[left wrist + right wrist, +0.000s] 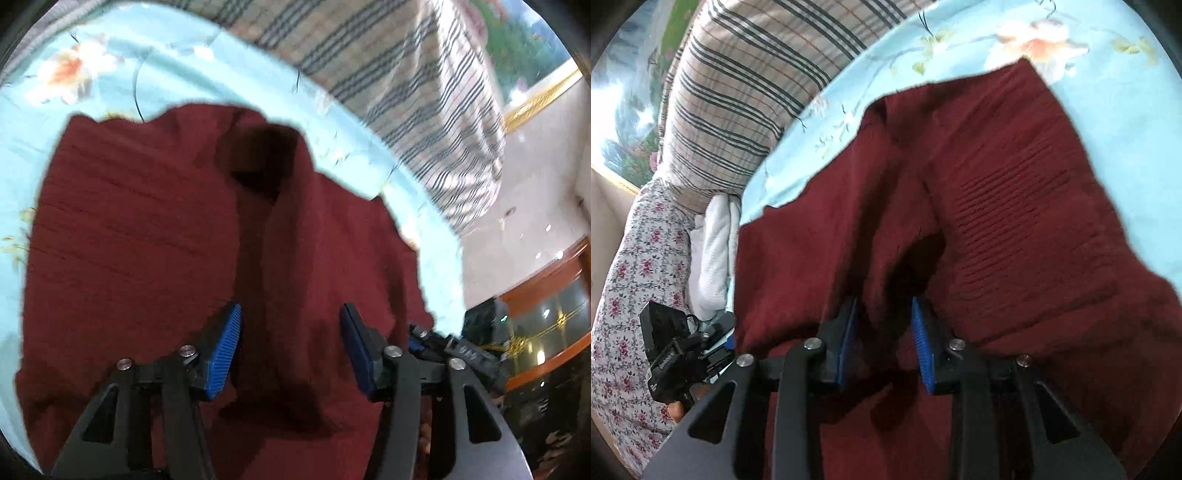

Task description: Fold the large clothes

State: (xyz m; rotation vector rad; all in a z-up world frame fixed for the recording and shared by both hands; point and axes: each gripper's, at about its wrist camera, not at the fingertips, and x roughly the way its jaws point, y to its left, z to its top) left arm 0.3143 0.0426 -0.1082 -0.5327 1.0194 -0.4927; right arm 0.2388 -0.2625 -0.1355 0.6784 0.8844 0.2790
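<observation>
A dark red knitted sweater [140, 229] lies spread on a light blue flowered bed sheet [110, 48]. It also fills the right wrist view [1015, 206]. My left gripper [290, 325] is open just above the sweater's near part, with a raised fold running between its blue pads [225, 350]. My right gripper [884, 321] is open, with a fold of the sweater lying between its blue pads [921, 347]; they do not clamp it. The right gripper shows at the lower right of the left wrist view [454, 349], and the left gripper at the lower left of the right wrist view [676, 354].
A beige plaid blanket [406, 74] lies heaped at the far side of the bed, also in the right wrist view [738, 85]. A white folded cloth [713, 247] and a flowered fabric [631, 280] sit at the left. A wooden cabinet [546, 295] stands on the right.
</observation>
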